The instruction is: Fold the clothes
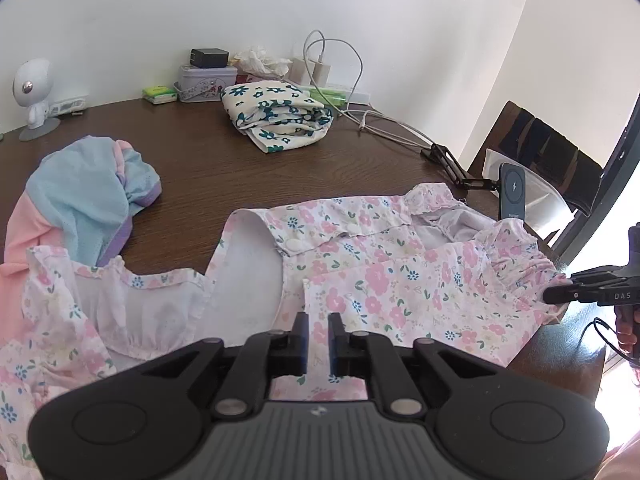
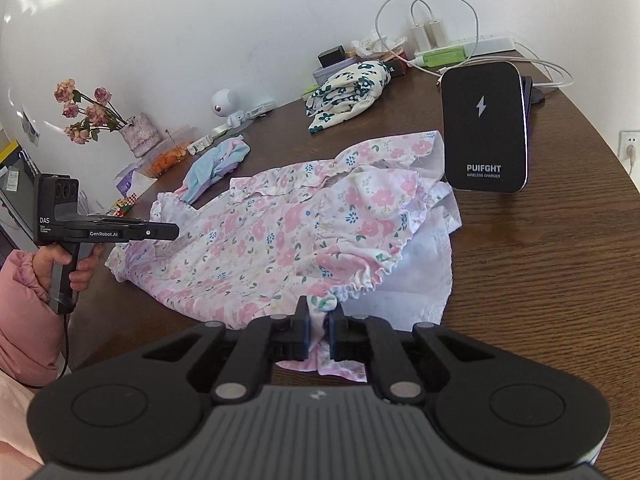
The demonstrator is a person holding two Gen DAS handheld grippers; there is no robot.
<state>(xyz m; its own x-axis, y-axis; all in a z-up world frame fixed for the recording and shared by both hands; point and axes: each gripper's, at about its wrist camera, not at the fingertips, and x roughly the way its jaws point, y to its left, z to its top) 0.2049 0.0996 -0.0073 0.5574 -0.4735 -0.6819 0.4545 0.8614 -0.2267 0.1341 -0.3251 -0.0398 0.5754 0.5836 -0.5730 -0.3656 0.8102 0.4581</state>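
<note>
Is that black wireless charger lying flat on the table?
No, the wireless charger stands upright on the brown table, just beyond the pink floral garment.

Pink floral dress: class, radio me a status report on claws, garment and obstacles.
Right claw shut on pink floral dress hem. Left claw slightly open over the fabric, gripping nothing. Dress spread, unfolded. Wireless charger stands by its far edge.

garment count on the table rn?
3. Pink floral dress spread at the near edge, its hem pinched by the right gripper; pastel top bunched beside it; folded white-and-teal floral piece near the wall. More may lie beneath.
</note>
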